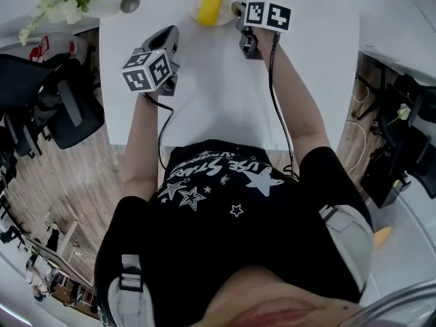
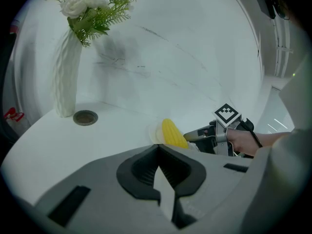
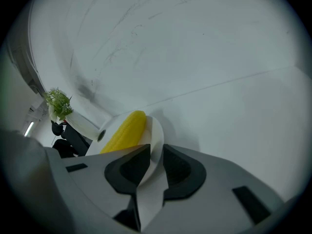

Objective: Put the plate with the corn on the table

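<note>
A yellow corn cob lies on a small white plate at the far middle of the white table. My right gripper is shut on the plate's right rim; in the right gripper view the rim runs between its jaws, with the corn just beyond. I cannot tell whether the plate rests on the table or hangs just above it. My left gripper hovers over the table's left part, shut and holding nothing. From it I see the corn and the right gripper.
A white vase with flowers stands at the far left corner, beside a round grommet. Left of the table is a black office chair. A white wall rises behind the table.
</note>
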Available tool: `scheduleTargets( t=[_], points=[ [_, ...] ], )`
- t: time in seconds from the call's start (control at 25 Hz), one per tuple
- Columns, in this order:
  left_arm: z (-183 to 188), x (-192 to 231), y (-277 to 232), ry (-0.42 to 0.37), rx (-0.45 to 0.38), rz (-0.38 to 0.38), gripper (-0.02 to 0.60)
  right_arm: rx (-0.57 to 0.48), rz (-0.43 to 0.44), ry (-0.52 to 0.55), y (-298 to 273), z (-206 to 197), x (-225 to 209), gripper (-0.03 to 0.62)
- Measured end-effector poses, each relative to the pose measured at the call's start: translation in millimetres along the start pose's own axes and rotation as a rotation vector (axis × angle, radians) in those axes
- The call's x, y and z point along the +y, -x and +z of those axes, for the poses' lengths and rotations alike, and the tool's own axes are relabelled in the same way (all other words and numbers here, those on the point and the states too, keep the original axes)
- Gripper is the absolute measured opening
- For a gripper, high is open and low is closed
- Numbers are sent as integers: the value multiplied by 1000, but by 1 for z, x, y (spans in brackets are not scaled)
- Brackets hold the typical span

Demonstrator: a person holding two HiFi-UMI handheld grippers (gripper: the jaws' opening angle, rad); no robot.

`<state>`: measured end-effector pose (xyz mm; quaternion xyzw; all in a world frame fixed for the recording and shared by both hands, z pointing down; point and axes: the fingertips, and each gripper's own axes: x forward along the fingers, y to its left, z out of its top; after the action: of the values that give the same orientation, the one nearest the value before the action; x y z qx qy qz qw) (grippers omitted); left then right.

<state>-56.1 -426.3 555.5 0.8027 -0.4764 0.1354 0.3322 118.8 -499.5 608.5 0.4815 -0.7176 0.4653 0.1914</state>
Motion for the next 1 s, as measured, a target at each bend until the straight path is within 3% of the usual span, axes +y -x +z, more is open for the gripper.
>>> scheduleTargets(
  t=[0.44, 1.0],
  points=[
    [2, -6, 23, 1, -34, -37, 5, -44, -65, -28, 26, -9, -10, 77],
    [-2, -34, 105, -40, -101, -106, 5, -146, -49, 28, 108, -32, 45, 67]
  ],
)
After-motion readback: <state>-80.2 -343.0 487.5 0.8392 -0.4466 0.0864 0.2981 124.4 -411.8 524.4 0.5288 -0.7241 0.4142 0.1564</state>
